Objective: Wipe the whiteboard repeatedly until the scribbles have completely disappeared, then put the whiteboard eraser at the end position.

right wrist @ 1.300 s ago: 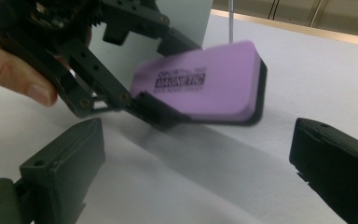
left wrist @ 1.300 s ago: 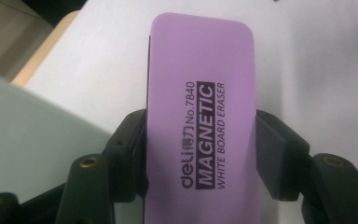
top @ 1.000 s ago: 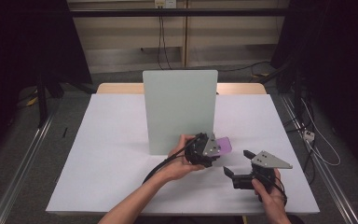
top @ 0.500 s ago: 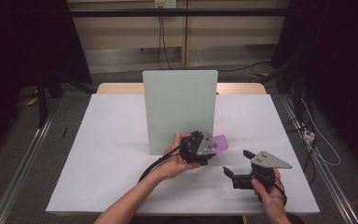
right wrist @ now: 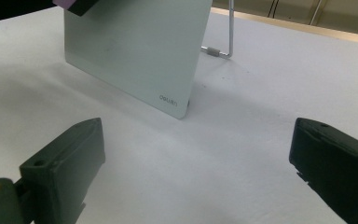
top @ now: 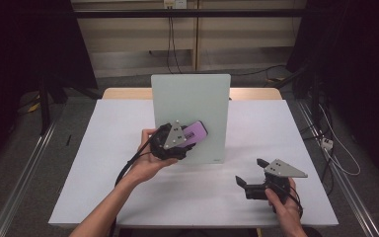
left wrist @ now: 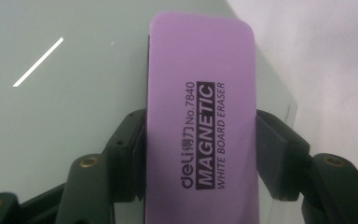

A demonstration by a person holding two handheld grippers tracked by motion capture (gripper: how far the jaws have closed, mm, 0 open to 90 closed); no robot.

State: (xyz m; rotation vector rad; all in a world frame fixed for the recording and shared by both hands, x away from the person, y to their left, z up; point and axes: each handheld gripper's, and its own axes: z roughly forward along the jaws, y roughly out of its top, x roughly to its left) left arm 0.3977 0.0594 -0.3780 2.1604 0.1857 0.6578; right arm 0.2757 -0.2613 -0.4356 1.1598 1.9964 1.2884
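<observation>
A pale green glass whiteboard stands upright on a wire stand in the middle of the white table. My left gripper is shut on a purple magnetic whiteboard eraser, held flat against the board's face. In the left gripper view the eraser sits clamped between both black jaws, its label reading "MAGNETIC WHITE BOARD ERASER". My right gripper rests low on the table at the front right, open and holding nothing. Its view looks at the board's lower corner, with the eraser's edge at top left.
The table's wooden far edge shows behind the board. Metal floor rails run along both sides of the table. Cables lie on the floor to the right. White table surface spreads in front of and beside the board.
My left gripper has carried the eraser up and to the left across the board's face. The right gripper has stayed in place.
</observation>
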